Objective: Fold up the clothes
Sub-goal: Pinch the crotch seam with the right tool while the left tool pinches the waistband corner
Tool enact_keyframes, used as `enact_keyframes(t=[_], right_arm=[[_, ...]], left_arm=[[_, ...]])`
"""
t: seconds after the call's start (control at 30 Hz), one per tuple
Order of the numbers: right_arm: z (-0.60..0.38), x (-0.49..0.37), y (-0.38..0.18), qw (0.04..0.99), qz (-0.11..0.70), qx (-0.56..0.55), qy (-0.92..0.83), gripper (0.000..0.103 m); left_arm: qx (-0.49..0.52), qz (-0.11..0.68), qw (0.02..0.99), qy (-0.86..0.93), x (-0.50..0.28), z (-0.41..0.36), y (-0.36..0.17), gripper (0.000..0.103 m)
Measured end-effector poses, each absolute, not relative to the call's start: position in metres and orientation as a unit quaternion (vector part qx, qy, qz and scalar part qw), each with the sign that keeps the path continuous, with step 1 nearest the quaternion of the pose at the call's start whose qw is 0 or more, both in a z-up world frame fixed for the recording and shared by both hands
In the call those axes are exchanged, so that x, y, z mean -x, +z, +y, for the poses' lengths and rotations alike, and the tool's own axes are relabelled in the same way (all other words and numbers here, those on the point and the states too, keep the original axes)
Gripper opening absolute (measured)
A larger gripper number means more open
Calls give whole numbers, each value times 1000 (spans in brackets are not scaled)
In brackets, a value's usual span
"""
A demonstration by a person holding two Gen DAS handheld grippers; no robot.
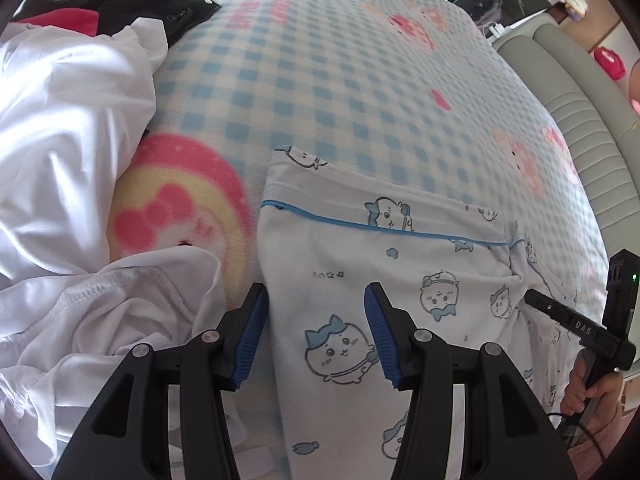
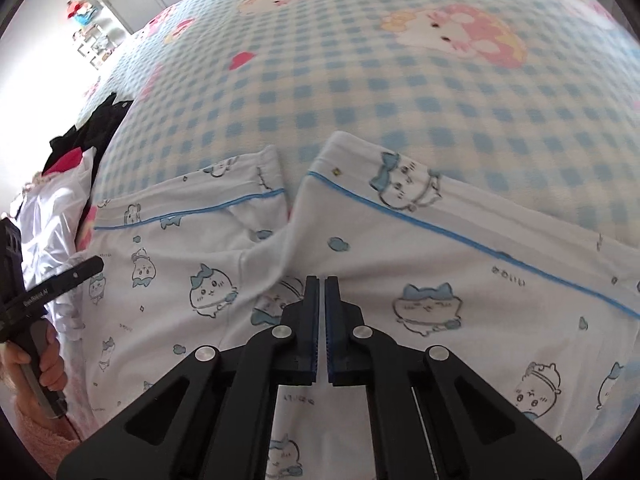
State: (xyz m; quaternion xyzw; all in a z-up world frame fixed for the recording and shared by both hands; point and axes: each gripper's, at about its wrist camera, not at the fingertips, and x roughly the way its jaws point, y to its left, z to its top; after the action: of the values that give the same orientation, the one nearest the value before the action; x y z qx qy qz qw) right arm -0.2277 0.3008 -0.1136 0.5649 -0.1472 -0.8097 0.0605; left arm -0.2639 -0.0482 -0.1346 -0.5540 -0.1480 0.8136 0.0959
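White pajama pants (image 1: 360,280) with cartoon prints and blue piping lie flat on the checked blanket, both leg ends pointing away. My left gripper (image 1: 316,300) is open just above the left leg's outer edge, with one finger on either side of that edge. My right gripper (image 2: 322,280) is shut on a pinch of the pants (image 2: 440,264) where the two legs meet, and creases run toward its tip. The left wrist view shows this gripper (image 1: 534,298) at the far right, held by a hand (image 1: 592,396).
A heap of white garments (image 1: 60,140) lies left of the pants, with a black and red garment (image 1: 140,4) behind it. The blue checked blanket (image 1: 340,80) stretches beyond. A grey padded bed edge (image 1: 580,128) runs along the right.
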Motion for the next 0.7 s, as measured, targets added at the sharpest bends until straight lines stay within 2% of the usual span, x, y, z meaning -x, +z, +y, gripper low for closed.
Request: enact_keyframes(t=[0.1, 0.17, 0.2, 0.23, 0.27, 0.3, 0.37, 0.4, 0.43, 0.7], right_arm=[[299, 228, -109, 96, -182, -560, -802, 5], [289, 233, -107, 109, -178, -564, -799, 25], [287, 234, -108, 106, -174, -564, -800, 43], [285, 236, -109, 102, -170, -565, -801, 51], [283, 237, -110, 98, -166, -566, -802, 52], [281, 238, -112, 94, -162, -566, -802, 52], [277, 241, -114, 87, -154, -568, -804, 36], [275, 242, -116, 83, -150, -569, -805, 25], [272, 243, -117, 79, -146, -569, -805, 6], [269, 238, -103, 63, -119, -551, -824, 3]], left_arm=[[556, -159, 91, 811, 266, -53, -137, 55], [555, -165, 90, 810, 266, -54, -137, 55], [555, -164, 91, 810, 266, -54, -137, 55], [556, -161, 92, 810, 265, -53, -137, 55], [556, -159, 94, 810, 265, -54, -138, 55], [557, -156, 95, 810, 264, -53, -138, 55], [560, -150, 96, 809, 264, -53, -138, 56], [561, -148, 97, 808, 264, -53, -139, 56], [562, -148, 98, 808, 265, -53, -139, 56], [562, -159, 98, 806, 266, -57, -140, 57]])
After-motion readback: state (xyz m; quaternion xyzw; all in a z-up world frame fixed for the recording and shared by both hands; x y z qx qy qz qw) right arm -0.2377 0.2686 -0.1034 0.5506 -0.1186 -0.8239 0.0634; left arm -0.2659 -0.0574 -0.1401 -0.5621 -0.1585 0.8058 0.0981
